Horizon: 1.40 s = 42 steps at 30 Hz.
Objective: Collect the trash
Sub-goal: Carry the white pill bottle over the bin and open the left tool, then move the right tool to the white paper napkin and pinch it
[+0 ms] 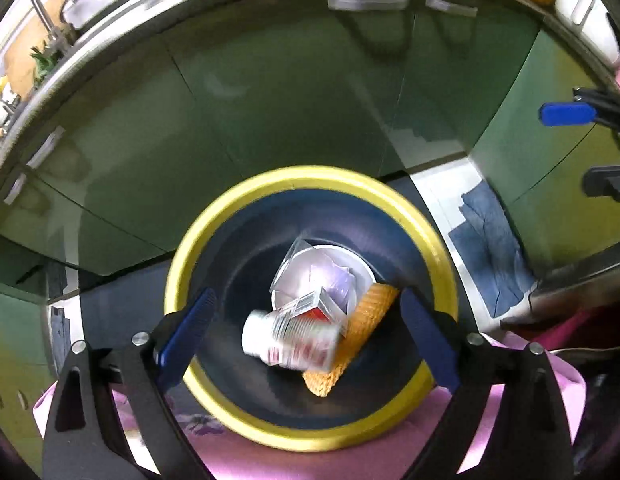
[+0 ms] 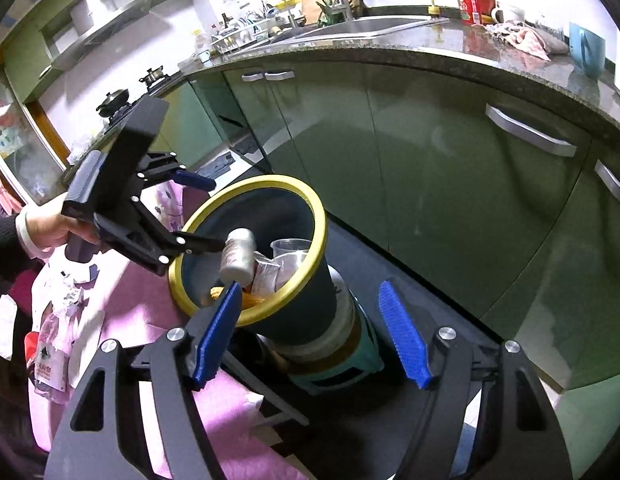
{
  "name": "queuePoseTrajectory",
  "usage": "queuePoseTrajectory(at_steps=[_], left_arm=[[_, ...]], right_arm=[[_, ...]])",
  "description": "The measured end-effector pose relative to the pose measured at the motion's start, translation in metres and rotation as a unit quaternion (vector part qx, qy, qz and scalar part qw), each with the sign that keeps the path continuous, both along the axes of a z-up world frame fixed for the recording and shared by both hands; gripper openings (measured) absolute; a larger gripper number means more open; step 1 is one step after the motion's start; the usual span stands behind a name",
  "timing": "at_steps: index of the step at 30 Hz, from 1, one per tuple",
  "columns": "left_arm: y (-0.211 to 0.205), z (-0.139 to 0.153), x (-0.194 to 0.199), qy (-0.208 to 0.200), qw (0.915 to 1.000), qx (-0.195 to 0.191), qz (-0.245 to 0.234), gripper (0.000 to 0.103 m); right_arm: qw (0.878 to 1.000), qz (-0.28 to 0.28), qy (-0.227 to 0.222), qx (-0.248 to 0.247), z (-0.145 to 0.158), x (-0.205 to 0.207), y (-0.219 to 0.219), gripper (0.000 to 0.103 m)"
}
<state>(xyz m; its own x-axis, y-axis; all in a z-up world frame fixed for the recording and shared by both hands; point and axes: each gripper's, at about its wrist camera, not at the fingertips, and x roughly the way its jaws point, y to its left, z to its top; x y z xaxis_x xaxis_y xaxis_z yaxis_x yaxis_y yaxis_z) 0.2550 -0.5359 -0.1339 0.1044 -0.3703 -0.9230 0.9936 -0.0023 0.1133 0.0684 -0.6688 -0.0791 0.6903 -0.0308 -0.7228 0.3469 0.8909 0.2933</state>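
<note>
A dark bin with a yellow rim point(image 1: 310, 178) point(image 2: 310, 256) stands beside the pink-covered table. In it lie a clear plastic cup point(image 1: 310, 276) point(image 2: 292, 246), an orange netted piece point(image 1: 361, 332) and other wrappers. A small white bottle with a red label point(image 1: 288, 340) point(image 2: 238, 258) is blurred in mid-air inside the bin mouth, free of any finger. My left gripper point(image 1: 308, 332) point(image 2: 202, 212) is open right above the bin. My right gripper point(image 2: 315, 336) is open and empty, lower and nearer than the bin.
Green cabinet doors point(image 2: 429, 184) curve behind the bin under a granite counter point(image 2: 449, 46) with a sink. A blue cloth point(image 1: 489, 248) lies on the floor. A pink tablecloth point(image 2: 122, 304) with a plastic bag point(image 2: 50, 356) is at the left.
</note>
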Motion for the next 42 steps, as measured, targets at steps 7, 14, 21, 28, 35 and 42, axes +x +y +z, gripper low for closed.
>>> queuePoseTrajectory(at_steps=[7, 14, 21, 28, 35, 42], left_arm=[[0.076, 0.096, -0.014, -0.011, 0.9923, -0.074, 0.099, 0.094], [0.202, 0.163, -0.043, -0.024, 0.9593, -0.142, 0.243, 0.096], [0.333, 0.173, -0.079, -0.076, 0.9131, -0.191, 0.352, 0.096], [0.445, 0.139, -0.122, -0.054, 0.8660, -0.225, 0.443, 0.096], [0.524, 0.097, -0.158, -0.021, 0.8054, -0.257, 0.534, 0.096], [0.560, 0.075, -0.173, -0.035, 0.7564, -0.263, 0.598, 0.096]], right_arm=[[0.999, 0.029, -0.015, -0.018, 0.018, 0.002, 0.024, 0.071], [0.992, 0.117, -0.014, -0.033, 0.030, 0.017, 0.092, 0.071], [0.967, 0.252, 0.005, -0.045, 0.035, 0.042, 0.196, 0.071], [0.939, 0.335, 0.054, -0.052, 0.020, 0.075, 0.274, 0.071], [0.913, 0.385, 0.101, -0.086, -0.014, 0.097, 0.322, 0.071], [0.907, 0.384, 0.127, -0.118, -0.039, 0.106, 0.341, 0.071]])
